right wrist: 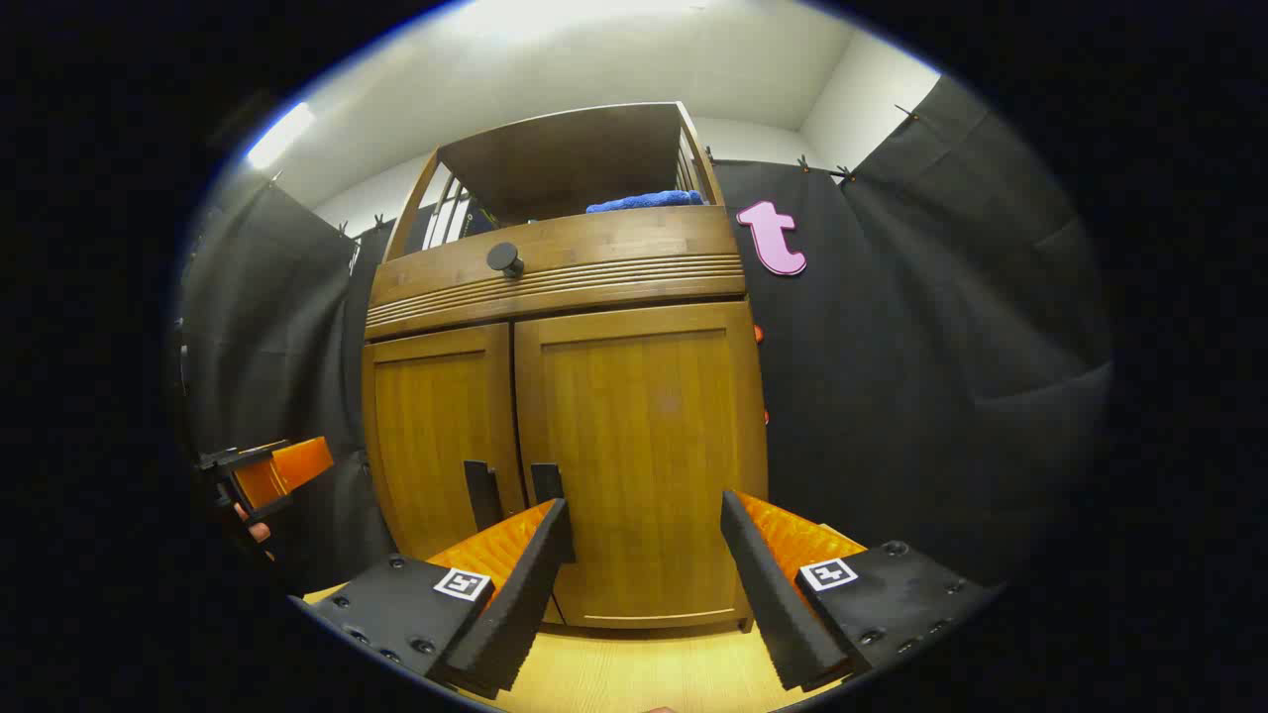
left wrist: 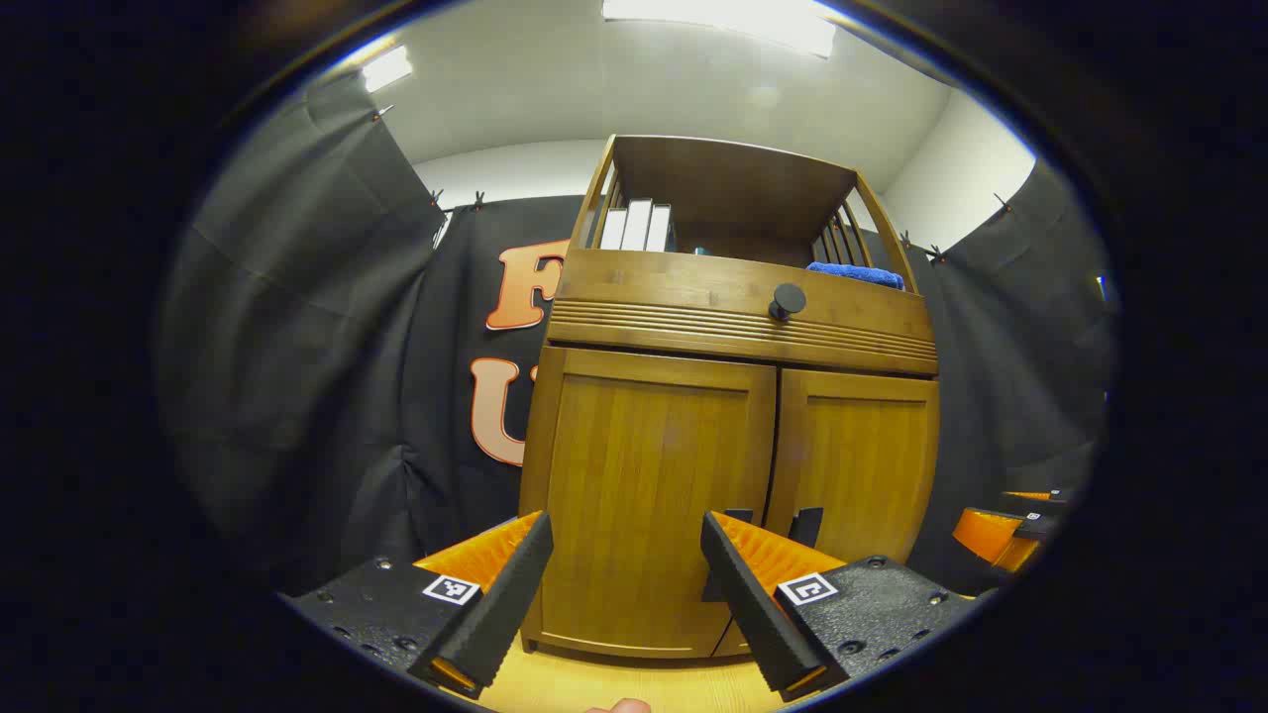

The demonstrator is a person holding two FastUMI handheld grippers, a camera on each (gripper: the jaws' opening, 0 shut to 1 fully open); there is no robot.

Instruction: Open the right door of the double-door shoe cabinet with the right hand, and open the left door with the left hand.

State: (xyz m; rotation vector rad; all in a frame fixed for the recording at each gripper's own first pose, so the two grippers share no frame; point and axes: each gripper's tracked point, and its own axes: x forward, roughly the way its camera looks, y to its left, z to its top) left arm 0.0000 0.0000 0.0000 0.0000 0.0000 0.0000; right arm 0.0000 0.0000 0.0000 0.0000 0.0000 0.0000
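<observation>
While both doors stand closed: brown wooden double-door shoe cabinet (right wrist: 565,396), on pale wood floor.
Right hand-held gripper (right wrist: 644,555) and left hand-held gripper (left wrist: 624,574) released, facing it; right should pinch right door's dark handle (right wrist: 546,482) squarely, then swing outward.

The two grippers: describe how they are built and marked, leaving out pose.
The left gripper has two long wedge-shaped fingers with ribbed inner faces, each on a black textured block with screw heads and a square black-and-white tag. The right gripper is built the same way, with the same tags. No cables are visible. A bit of the hand holding the left gripper peeks in the right gripper view.
</observation>
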